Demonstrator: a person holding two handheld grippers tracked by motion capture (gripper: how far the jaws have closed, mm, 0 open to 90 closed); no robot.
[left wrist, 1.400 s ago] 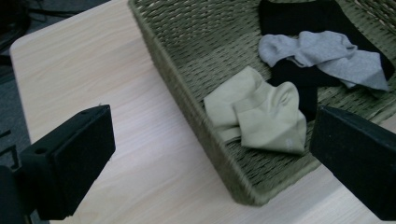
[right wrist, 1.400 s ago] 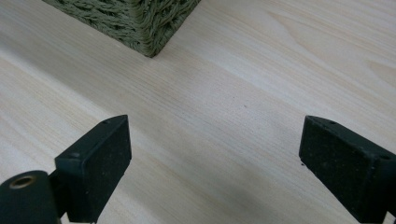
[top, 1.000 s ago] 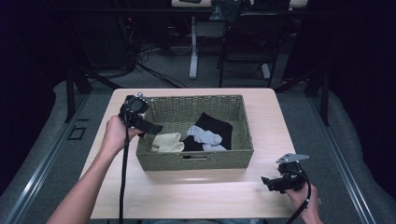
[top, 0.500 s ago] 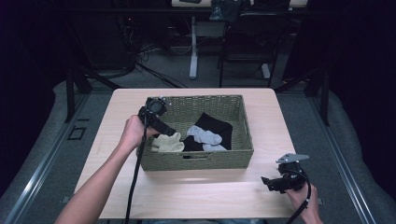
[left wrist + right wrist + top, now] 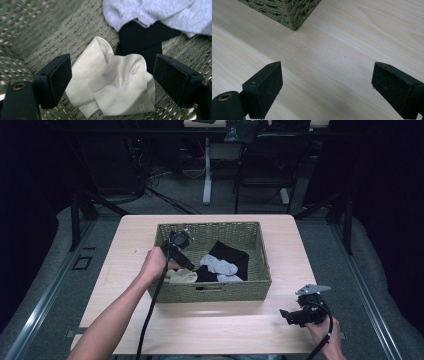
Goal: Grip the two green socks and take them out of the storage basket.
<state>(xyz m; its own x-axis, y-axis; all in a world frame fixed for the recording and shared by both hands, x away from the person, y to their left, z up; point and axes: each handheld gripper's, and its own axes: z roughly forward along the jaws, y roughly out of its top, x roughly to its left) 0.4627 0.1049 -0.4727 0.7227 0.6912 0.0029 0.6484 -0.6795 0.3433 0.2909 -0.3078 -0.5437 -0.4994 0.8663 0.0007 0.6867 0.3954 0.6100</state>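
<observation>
Left gripper (image 5: 111, 82) hanging down inside the green woven basket (image 5: 260, 285), jaws spread wide and holding nothing — cream sock (image 5: 112, 85) lying right between them on the basket floor, not yet touched. Sitting at the basket's near left corner in the high view, that cream sock (image 5: 181, 276), folded over itself. Just past it, touching its far edge, lying flat: a black sock (image 5: 145, 40). On top of the black one, spreading across the far side: a pale grey sock (image 5: 155, 12). Rising close on the left of the gripper: the woven wall.

Right gripper (image 5: 325, 91) resting low over the bare wooden table (image 5: 352, 42), well apart from the socks, jaws also spread wide and empty — one basket corner (image 5: 293, 15) poking in ahead of it.
</observation>
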